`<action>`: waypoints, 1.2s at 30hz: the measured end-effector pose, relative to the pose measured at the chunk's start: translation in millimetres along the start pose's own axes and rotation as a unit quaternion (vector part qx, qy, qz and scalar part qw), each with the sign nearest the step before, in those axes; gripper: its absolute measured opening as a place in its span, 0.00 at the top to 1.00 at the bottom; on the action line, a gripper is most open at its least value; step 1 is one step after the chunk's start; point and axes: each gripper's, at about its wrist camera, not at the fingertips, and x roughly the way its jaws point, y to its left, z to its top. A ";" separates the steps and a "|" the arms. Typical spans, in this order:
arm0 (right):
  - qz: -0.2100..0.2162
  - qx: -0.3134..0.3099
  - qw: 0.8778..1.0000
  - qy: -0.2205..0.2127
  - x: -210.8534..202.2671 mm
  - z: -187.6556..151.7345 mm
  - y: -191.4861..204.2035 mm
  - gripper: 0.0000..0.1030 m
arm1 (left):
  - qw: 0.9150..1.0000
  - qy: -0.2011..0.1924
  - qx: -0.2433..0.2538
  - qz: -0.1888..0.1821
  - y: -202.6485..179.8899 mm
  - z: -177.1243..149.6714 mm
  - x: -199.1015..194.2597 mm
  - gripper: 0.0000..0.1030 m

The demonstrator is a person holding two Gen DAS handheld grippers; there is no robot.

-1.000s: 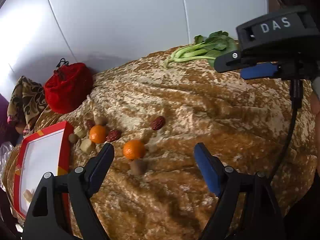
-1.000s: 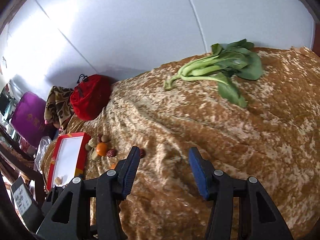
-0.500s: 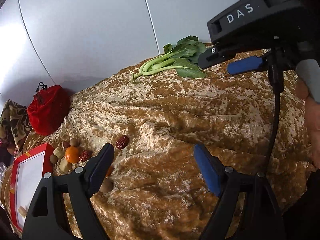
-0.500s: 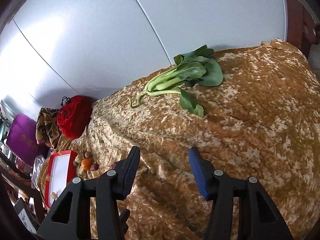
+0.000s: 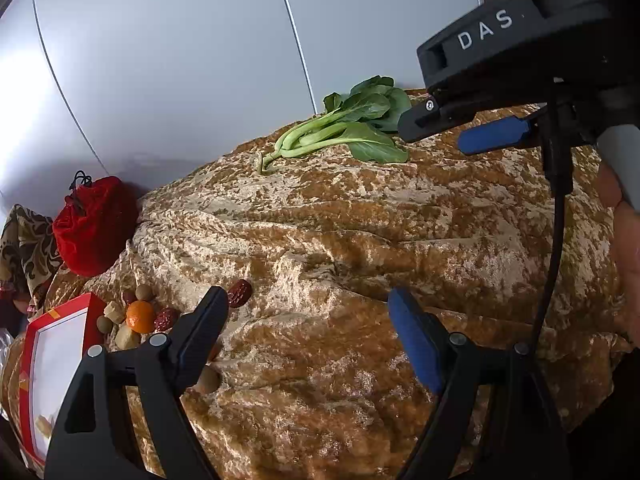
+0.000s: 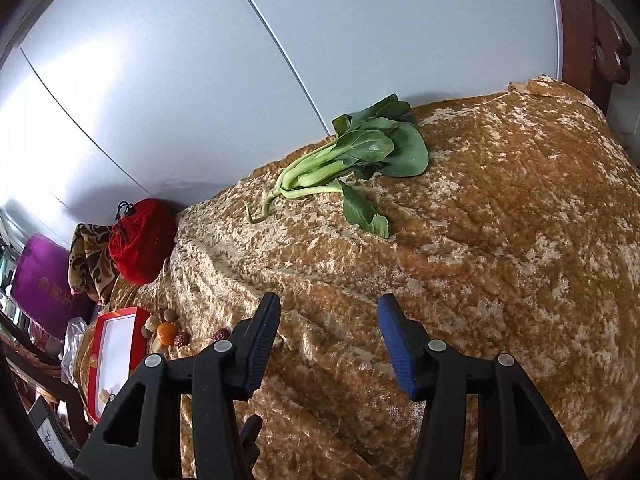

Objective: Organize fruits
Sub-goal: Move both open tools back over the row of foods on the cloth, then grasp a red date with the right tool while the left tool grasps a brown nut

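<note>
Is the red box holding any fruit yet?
Nearly empty: the red box shows bare white lining, with only small pale pieces in one corner. The orange lies outside on the cloth.

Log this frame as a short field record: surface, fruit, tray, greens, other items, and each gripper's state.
surface: crumpled gold-brown cloth
fruit: small pile at the cloth's left edge, with an orange, red dates and pale brown pieces
tray: red-rimmed box, white inside, beside the pile; a few pale pieces in its near corner
greens: bok choy at the far edge by the wall
other items: red drawstring pouch
left gripper: open, empty, above the cloth
right gripper: open, empty, pointing toward the greens
</note>
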 end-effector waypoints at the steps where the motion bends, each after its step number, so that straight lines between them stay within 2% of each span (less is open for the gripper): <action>1: 0.000 -0.001 1.000 0.000 -0.3 -0.2 0.4 0.48 | 1.000 0.000 0.000 0.000 0.8 0.0 -0.1 0.20; 16: 0.011 -0.003 1.000 0.001 2.0 0.4 8.4 0.48 | 1.000 0.002 0.000 0.019 17.1 -4.1 -5.2 0.20; 19: 0.027 -0.011 0.999 0.015 7.8 -1.8 17.5 0.48 | 0.998 0.032 -0.014 0.046 49.6 -16.1 0.1 0.20; 22: 0.044 -0.030 0.998 0.038 18.0 -7.2 34.2 0.48 | 0.993 0.063 -0.044 0.092 92.3 -32.9 6.0 0.20; 25: 0.076 -0.042 0.992 0.087 37.5 -17.5 55.5 0.48 | 0.984 0.092 -0.075 0.136 135.3 -51.6 9.3 0.20; 27: 0.092 -0.052 0.987 0.119 51.6 -28.1 72.4 0.48 | 0.980 0.097 -0.095 0.148 157.0 -62.0 7.1 0.20; 30: 0.106 -0.077 0.977 0.165 73.5 -47.2 100.1 0.48 | 0.979 0.111 -0.114 0.130 173.5 -67.4 9.2 0.20; 33: 0.104 -0.089 0.972 0.191 93.3 -60.4 121.1 0.48 | 0.981 0.117 -0.129 0.087 168.5 -63.6 16.9 0.20; 36: 0.107 -0.053 0.972 0.200 112.5 -56.5 124.3 0.48 | 0.986 0.110 -0.117 0.053 152.9 -52.1 22.3 0.20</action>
